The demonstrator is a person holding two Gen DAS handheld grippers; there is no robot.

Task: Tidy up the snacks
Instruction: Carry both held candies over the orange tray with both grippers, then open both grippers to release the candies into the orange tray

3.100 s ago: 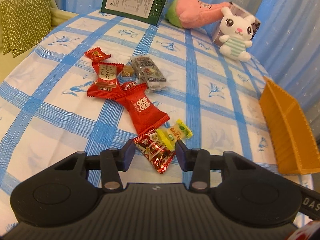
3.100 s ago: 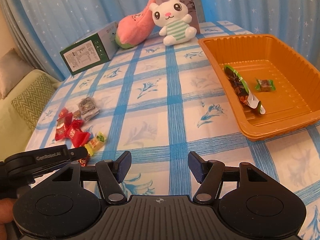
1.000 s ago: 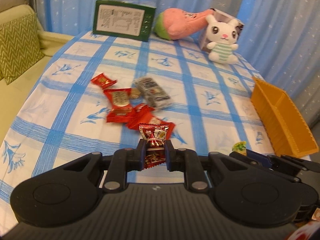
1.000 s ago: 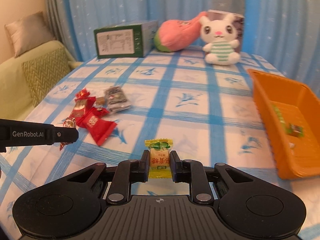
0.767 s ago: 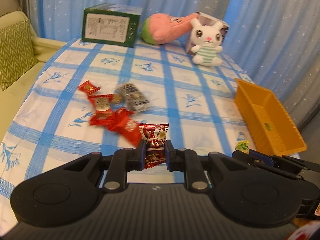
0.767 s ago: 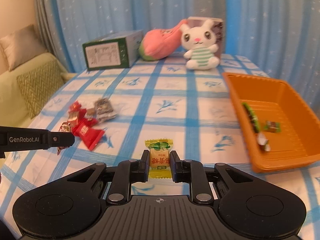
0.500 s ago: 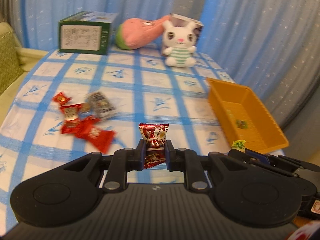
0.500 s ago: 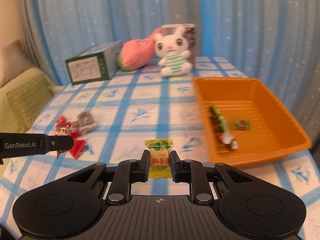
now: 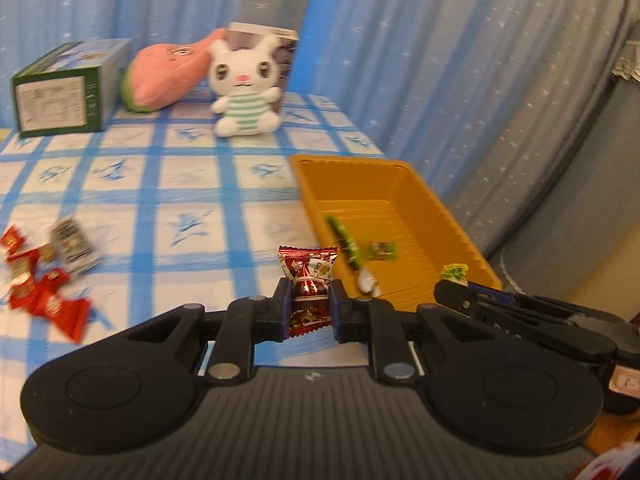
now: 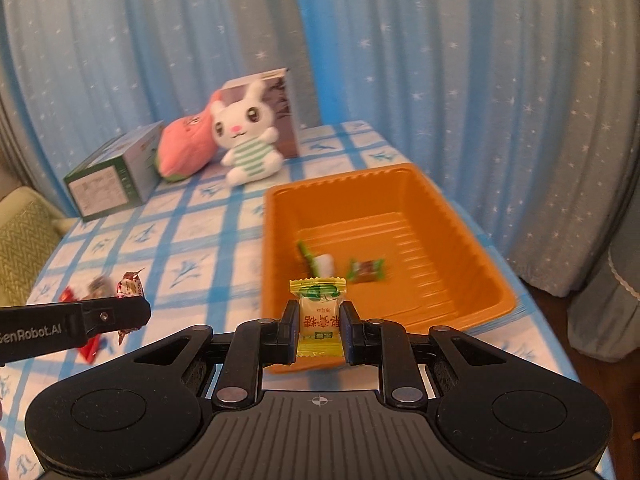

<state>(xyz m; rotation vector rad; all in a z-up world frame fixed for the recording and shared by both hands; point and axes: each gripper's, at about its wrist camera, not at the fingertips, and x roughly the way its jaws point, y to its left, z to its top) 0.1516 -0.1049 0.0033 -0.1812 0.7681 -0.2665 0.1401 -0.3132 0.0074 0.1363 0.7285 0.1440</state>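
My left gripper (image 9: 308,306) is shut on a red foil candy (image 9: 307,280), held above the table just left of the orange tray (image 9: 404,174). My right gripper (image 10: 319,326) is shut on a yellow candy (image 10: 319,312), held over the tray's near rim (image 10: 280,366). The tray holds a long green-edged wrapper (image 10: 308,258) and a small green-ended candy (image 10: 366,269). Loose red snacks (image 9: 48,304) and a grey packet (image 9: 72,242) lie on the checked cloth at left. The left gripper also shows in the right wrist view (image 10: 132,312), with the red candy sticking out.
At the back of the table stand a white plush rabbit (image 9: 242,92), a pink plush (image 9: 168,72), a green box (image 9: 64,92) and a brown box (image 9: 280,48). Blue curtains hang behind. The table edge runs just right of the tray. A green cushion (image 10: 24,244) lies at left.
Both grippers have swung right towards the orange tray, each still holding its candy. The tray now sits closer and more central in both views.
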